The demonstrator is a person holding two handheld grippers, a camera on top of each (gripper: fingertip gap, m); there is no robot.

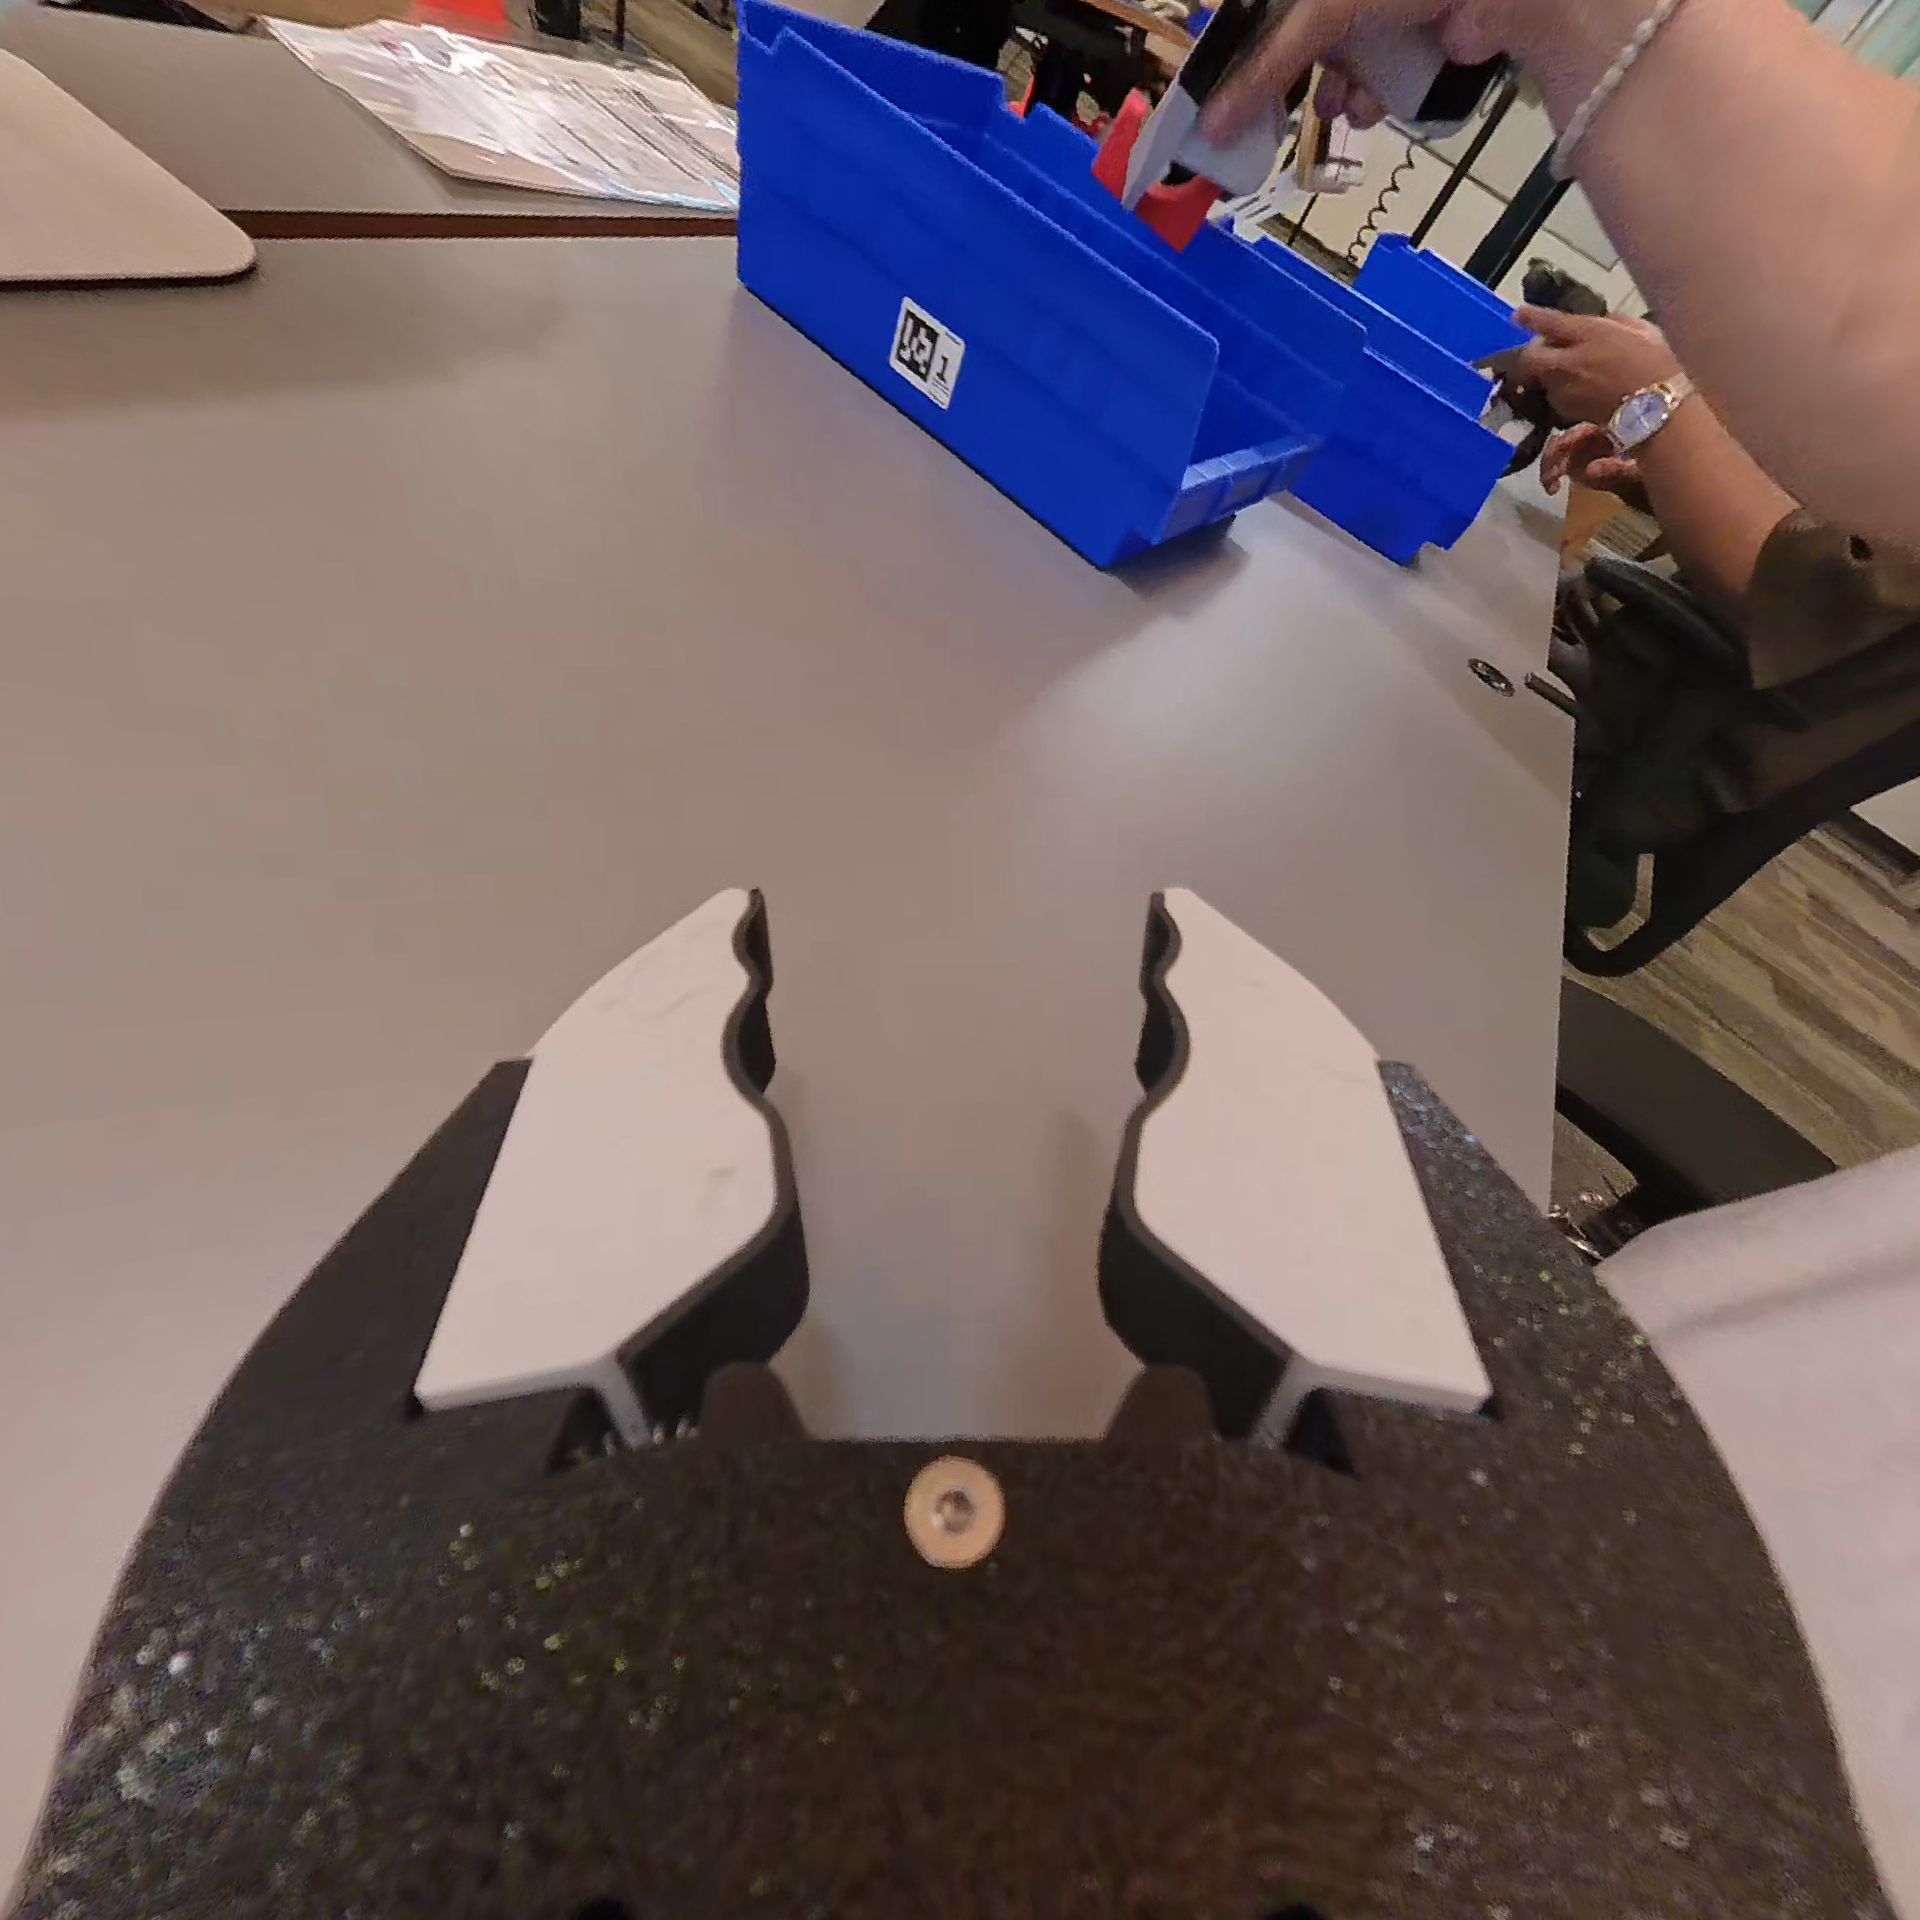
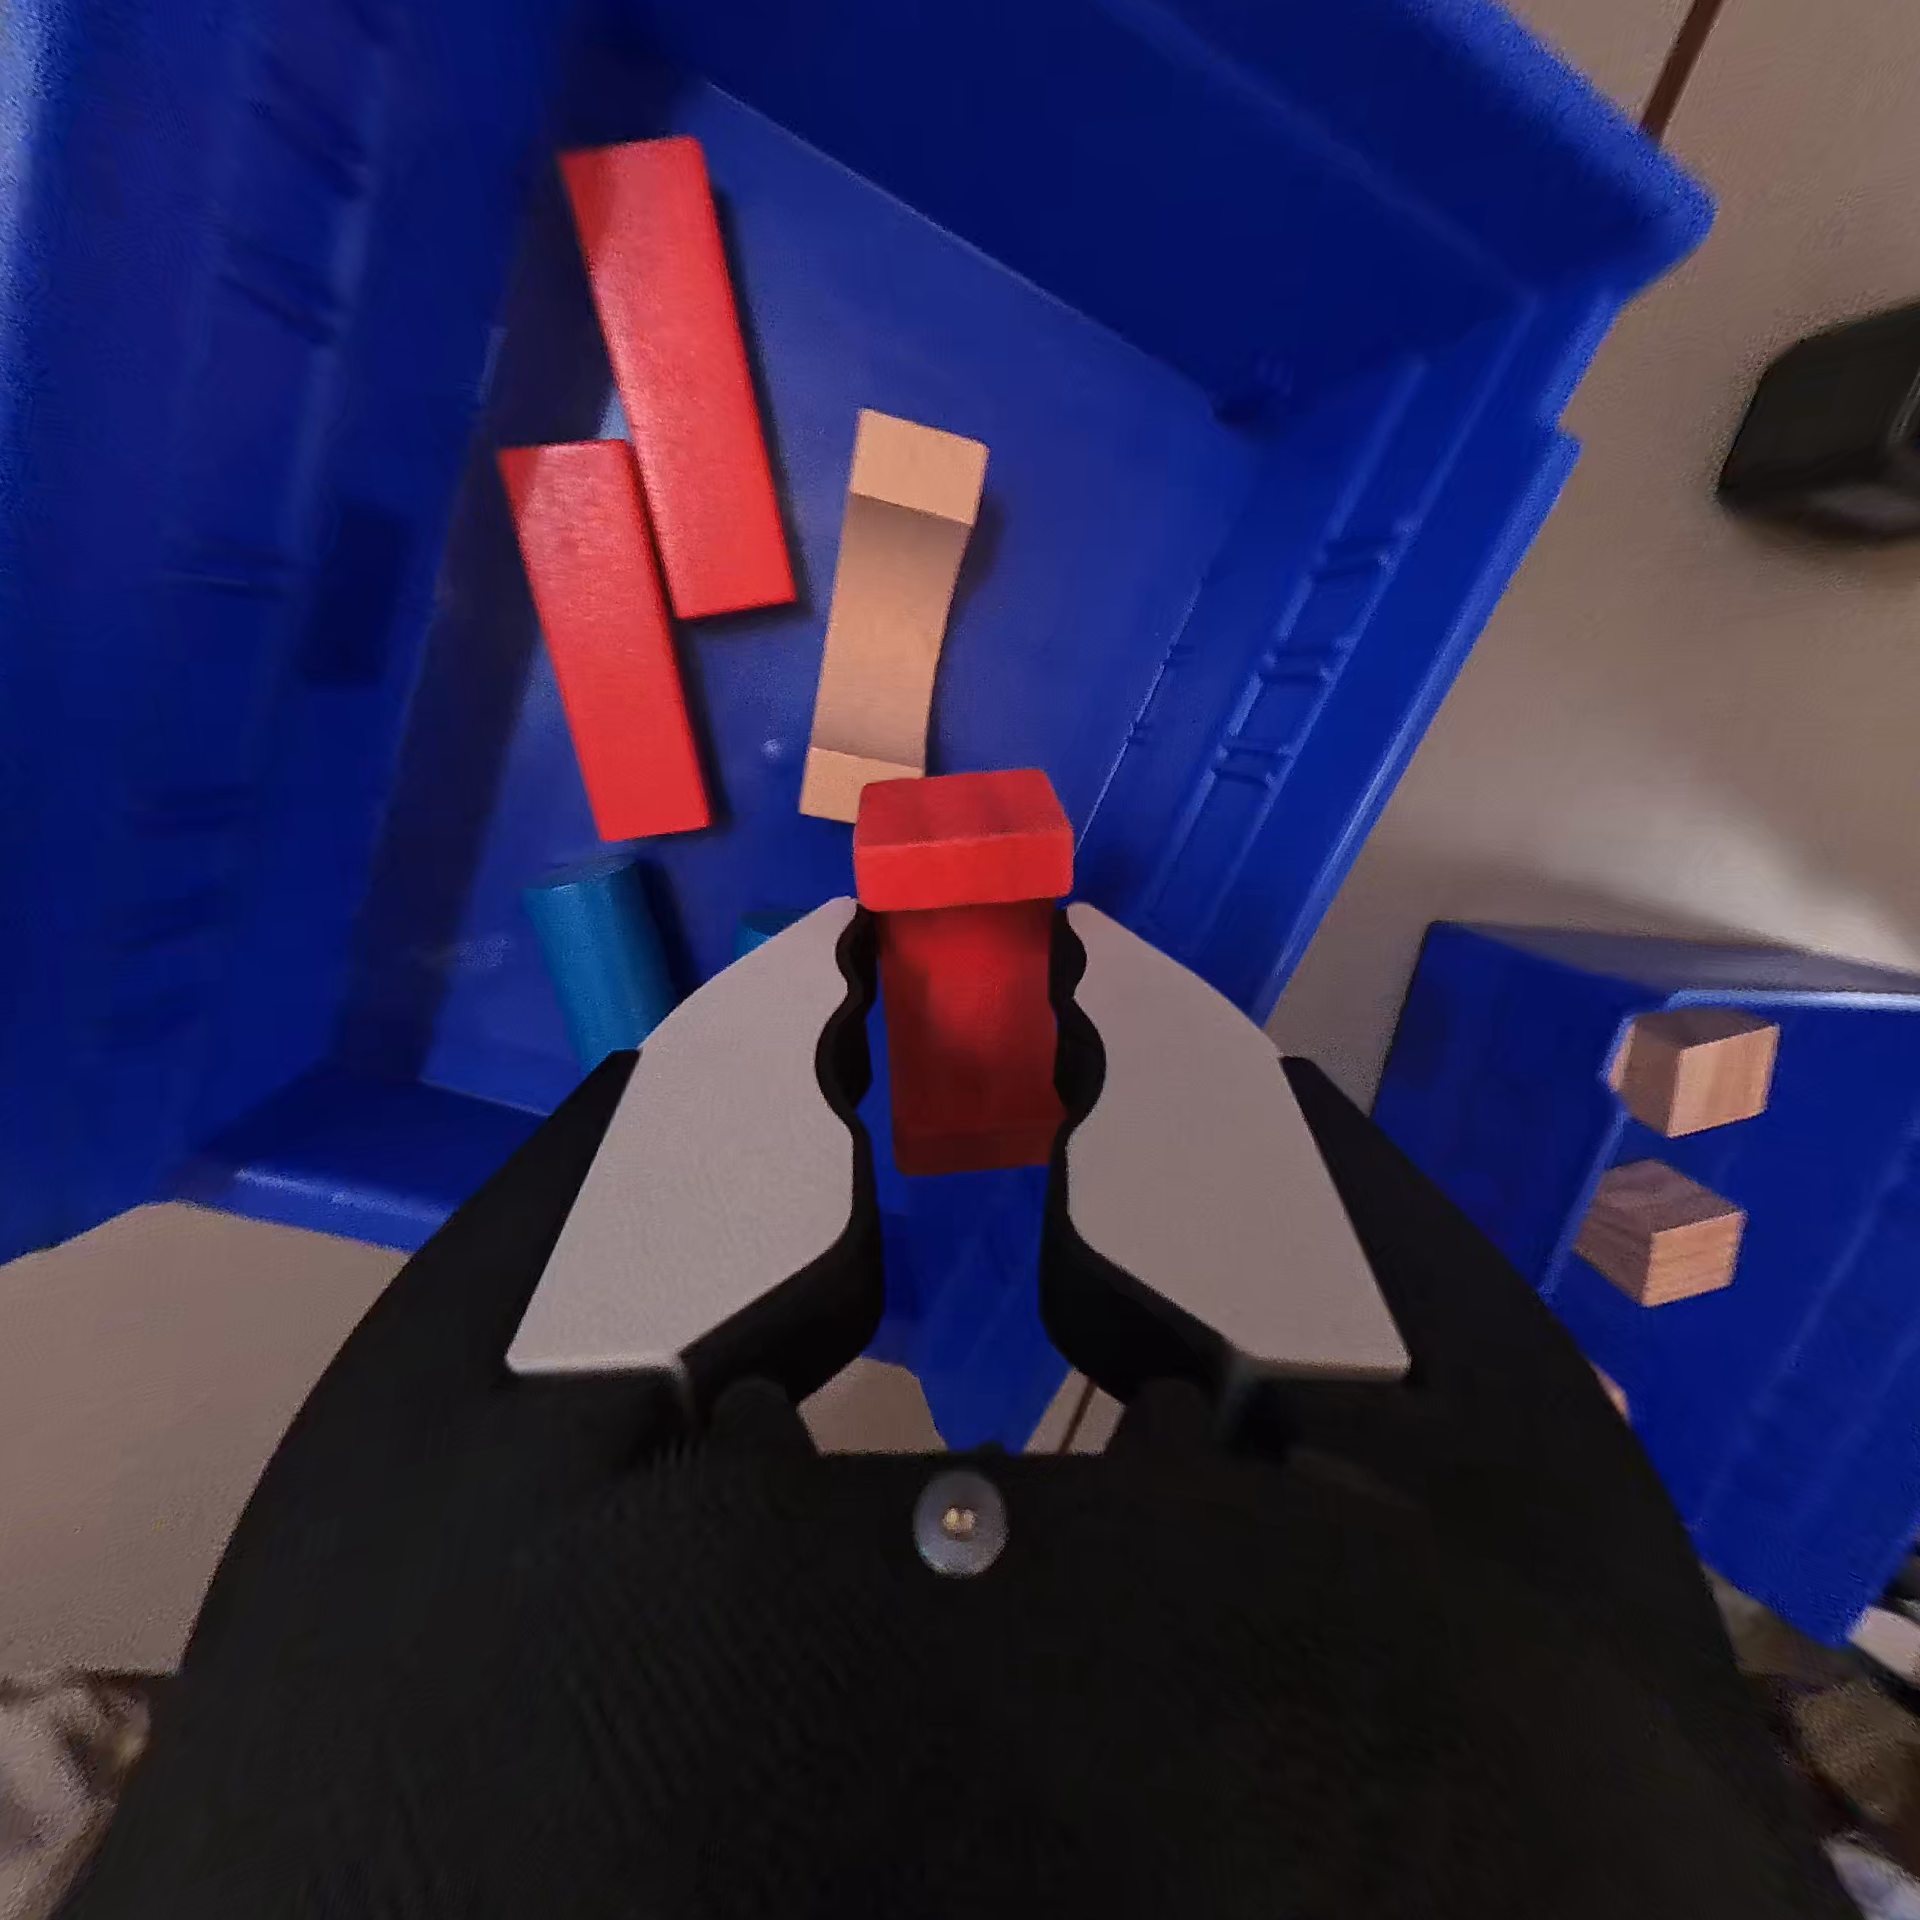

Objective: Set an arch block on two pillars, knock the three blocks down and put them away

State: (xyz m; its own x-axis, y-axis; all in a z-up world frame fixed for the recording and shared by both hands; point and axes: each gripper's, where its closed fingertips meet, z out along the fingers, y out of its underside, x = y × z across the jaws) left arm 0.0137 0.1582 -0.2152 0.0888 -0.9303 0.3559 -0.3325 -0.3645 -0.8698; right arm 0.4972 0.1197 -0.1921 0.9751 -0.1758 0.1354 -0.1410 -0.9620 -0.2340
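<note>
My right gripper (image 2: 961, 914) is shut on a red wooden block (image 2: 966, 997) and holds it above a blue bin (image 2: 1299, 343). In that bin lie two long red planks (image 2: 675, 384) (image 2: 603, 644), a tan arch block (image 2: 894, 613) and a blue cylinder (image 2: 597, 956). My left gripper (image 1: 956, 909) is open and empty, low over the grey table (image 1: 520, 623), well short of the blue bin (image 1: 987, 343). The right gripper (image 1: 1184, 156) with the red block (image 1: 1174, 208) also shows in the left wrist view, over the bins.
A second blue bin (image 2: 1787, 1351) at the right holds two small wooden cubes (image 2: 1699, 1070) (image 2: 1657, 1231); it also shows in the left wrist view (image 1: 1382, 436). Another person's hand with a wristwatch (image 1: 1600, 384) is at the far bin. Papers (image 1: 540, 114) lie at the back left. The table's right edge (image 1: 1558, 935) is near. Spacing between my two grippers at the tips: around 50 centimetres.
</note>
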